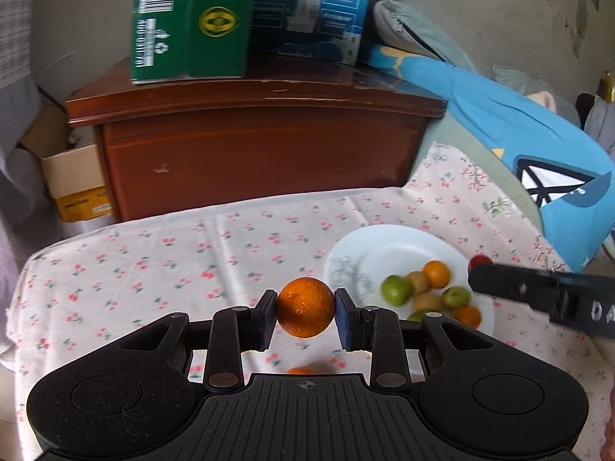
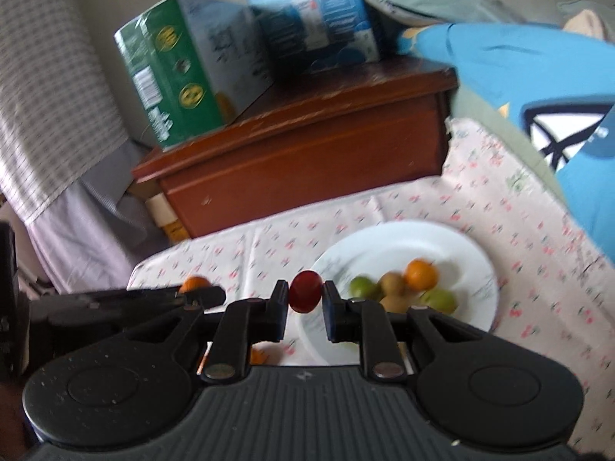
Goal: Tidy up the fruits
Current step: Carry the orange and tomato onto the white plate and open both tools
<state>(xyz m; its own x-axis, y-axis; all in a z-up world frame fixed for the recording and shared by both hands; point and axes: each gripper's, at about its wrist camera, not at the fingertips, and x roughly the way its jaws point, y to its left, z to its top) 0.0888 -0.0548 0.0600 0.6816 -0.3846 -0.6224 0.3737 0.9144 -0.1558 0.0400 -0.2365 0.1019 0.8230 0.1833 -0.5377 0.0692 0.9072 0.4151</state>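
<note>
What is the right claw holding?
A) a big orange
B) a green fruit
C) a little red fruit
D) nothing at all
C: the right claw is shut on a small red fruit, lifted in front of the plate; the orange sits in the left claw instead.
</note>
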